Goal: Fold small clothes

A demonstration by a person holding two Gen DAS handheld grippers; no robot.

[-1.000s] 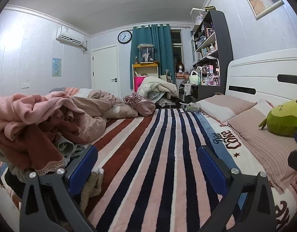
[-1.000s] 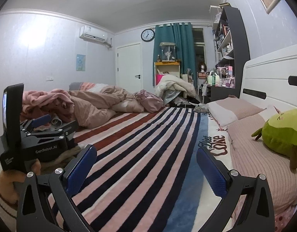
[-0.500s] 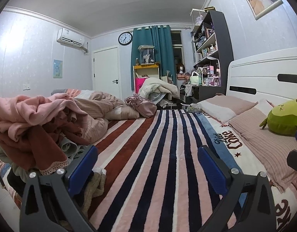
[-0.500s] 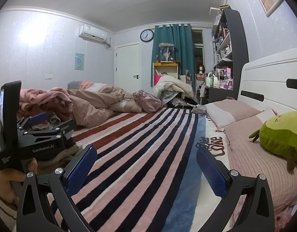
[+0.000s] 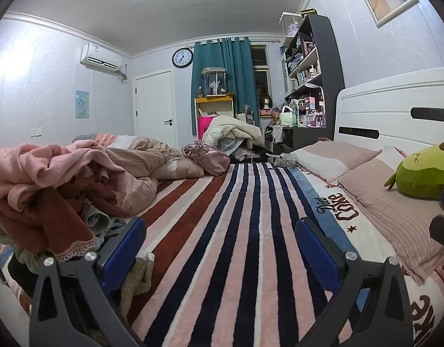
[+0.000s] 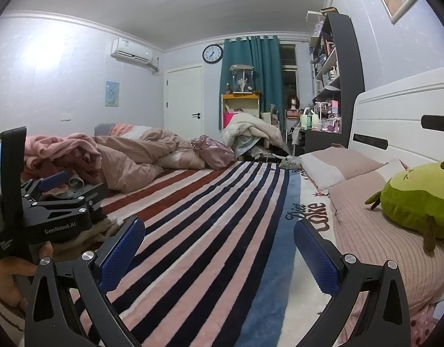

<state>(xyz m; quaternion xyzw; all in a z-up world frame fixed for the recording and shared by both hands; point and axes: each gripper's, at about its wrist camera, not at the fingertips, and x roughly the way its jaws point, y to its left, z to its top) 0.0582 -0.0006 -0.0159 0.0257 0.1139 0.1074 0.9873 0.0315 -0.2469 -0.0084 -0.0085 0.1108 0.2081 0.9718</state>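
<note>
nothing is folded yet, as far as either view shows: the clothes to be folded sit as one rumpled heap of pink, rust-red and grey-green small garments (image 5: 48, 179) at the left edge of the bed, spilling toward a crumpled beige ribbed duvet (image 5: 141, 156) behind it. no garment is laid out flat, and no folded stack shows on the striped pink, navy and rust plush blanket (image 5: 236, 231) that covers the bed, so the whole job looks to be still ahead. the left tongs (image 5: 219, 248) hang low over the blanket with their blue pads spread wide and nothing between them; their left pad stands just beside the heap's lace-trimmed rust edge, and a beige knitted piece (image 5: 135, 280) lies under that finger. the right tongs (image 6: 219, 248) are likewise released and empty, pointing along the stripes toward the far end of the room. in the right wrist view the other tool shows at the left, gripped by a hand (image 6: 10, 269) in a striped cuff, close to the heap. a green plush toy (image 6: 418, 202) rests on the pink pillows by the white headboard, well apart from the clothes. the likely first step is to draw one piece out of the heap and spread it on the bare blanket.
</note>
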